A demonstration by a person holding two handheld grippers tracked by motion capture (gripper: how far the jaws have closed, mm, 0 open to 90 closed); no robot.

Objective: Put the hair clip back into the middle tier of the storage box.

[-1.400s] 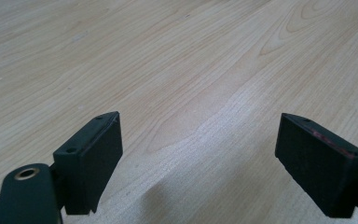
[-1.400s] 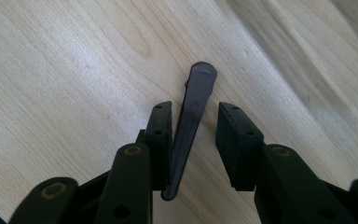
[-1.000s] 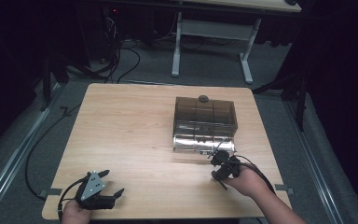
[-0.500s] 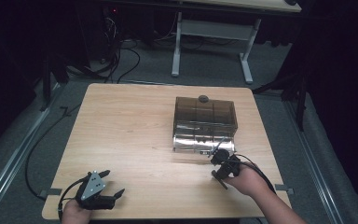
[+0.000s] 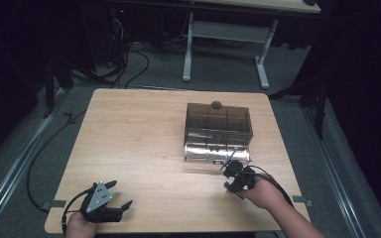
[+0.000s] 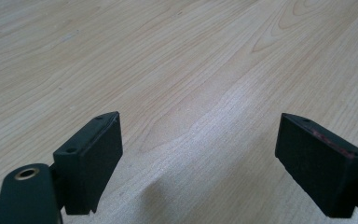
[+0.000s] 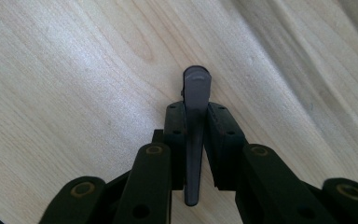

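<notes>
The right gripper [image 7: 196, 135] pinches a thin grey utensil handle [image 7: 195, 121] edge-on, just in front of the smoky lidded box [image 5: 218, 131], probably to keep it steady; the left gripper [image 6: 200, 163] rests spread wide at the table [image 5: 139, 134] corner, out of the way

The right gripper [image 5: 233, 176], jaws clamped on a thin dark flat utensil handle [image 7: 195, 121], sits slightly farther from the smoky lidded container [image 5: 217, 133] than a second ago, its jaw tips clear of the container's front.
</notes>
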